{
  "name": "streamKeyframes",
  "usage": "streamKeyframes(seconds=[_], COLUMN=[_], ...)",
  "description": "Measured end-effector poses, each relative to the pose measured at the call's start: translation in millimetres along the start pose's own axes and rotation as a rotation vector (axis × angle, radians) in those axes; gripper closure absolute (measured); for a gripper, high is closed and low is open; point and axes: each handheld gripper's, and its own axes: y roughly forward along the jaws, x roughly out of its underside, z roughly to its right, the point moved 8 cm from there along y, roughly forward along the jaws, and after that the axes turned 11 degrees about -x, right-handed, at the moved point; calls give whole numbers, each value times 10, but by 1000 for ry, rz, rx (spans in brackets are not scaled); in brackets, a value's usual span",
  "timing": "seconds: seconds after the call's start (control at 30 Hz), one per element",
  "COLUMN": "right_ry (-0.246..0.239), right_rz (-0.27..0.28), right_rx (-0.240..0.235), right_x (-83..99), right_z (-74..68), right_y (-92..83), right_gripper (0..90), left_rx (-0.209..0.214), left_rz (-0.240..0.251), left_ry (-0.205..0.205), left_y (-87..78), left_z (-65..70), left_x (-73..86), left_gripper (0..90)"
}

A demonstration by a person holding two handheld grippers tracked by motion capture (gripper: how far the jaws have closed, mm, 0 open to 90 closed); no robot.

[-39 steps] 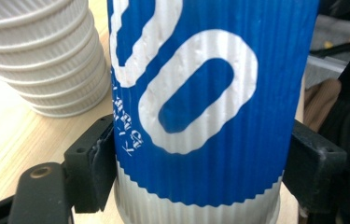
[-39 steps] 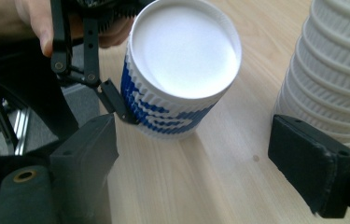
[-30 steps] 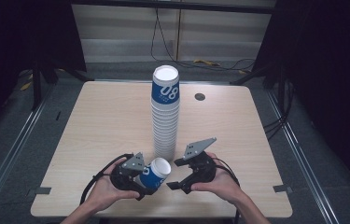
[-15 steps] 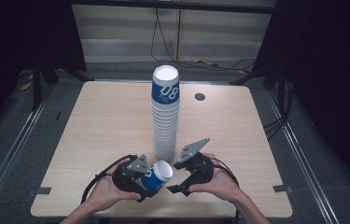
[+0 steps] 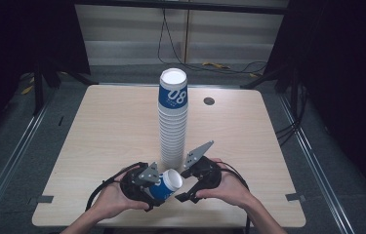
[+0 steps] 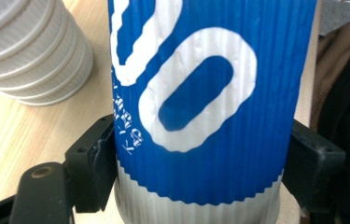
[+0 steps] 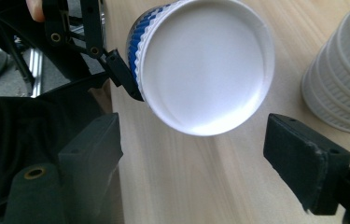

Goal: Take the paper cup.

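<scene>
Blue-and-white paper cup (image 5: 167, 184) clamped on its side in the left gripper (image 5: 157, 187) at the table's (image 5: 107, 131) near edge, white base facing the right gripper (image 5: 186, 189). Right gripper's jaws just narrowing, unclenched, touching nothing. Beyond, tall cup stack (image 5: 172, 122) upright mid-table.

The high view looks forward and down from above the person's side, taking in the whole tabletop (image 5: 112, 126). The left claw view sits very close against the blue cup (image 6: 200, 102); the right claw view faces that cup's white end from nearby, both sharing the cup stack (image 7: 345, 88).
</scene>
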Motion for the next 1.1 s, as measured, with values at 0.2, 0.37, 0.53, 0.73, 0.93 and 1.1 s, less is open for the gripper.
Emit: streamKeyframes(seconds=[0.2, 0.37, 0.53, 0.73, 0.93, 1.1], right_ry=[-6, -8, -17, -19, -26, -41], right_rz=[-9, -20, -34, -40, -63, -77], right_rx=[-20, -29, -46, -40, -59, -51], right_x=[-3, 3, -8, -61, -76, -59], right_z=[6, 10, -5, 11, 9, 2], right_y=[20, 37, 67, 52, 118, 137], right_gripper=[188, 205, 230, 237, 251, 288], left_rx=[15, 29, 47, 50, 54, 47], left_rz=[-25, -52, -72, -75, -74, -61], left_ry=[31, 58, 66, 81, 101, 120], left_y=[30, 101, 136, 106, 117, 114], left_z=[34, 94, 151, 143, 181, 172], left_x=[-37, -38, -65, -92, -89, -72], left_gripper=[226, 227, 226, 226, 225, 224])
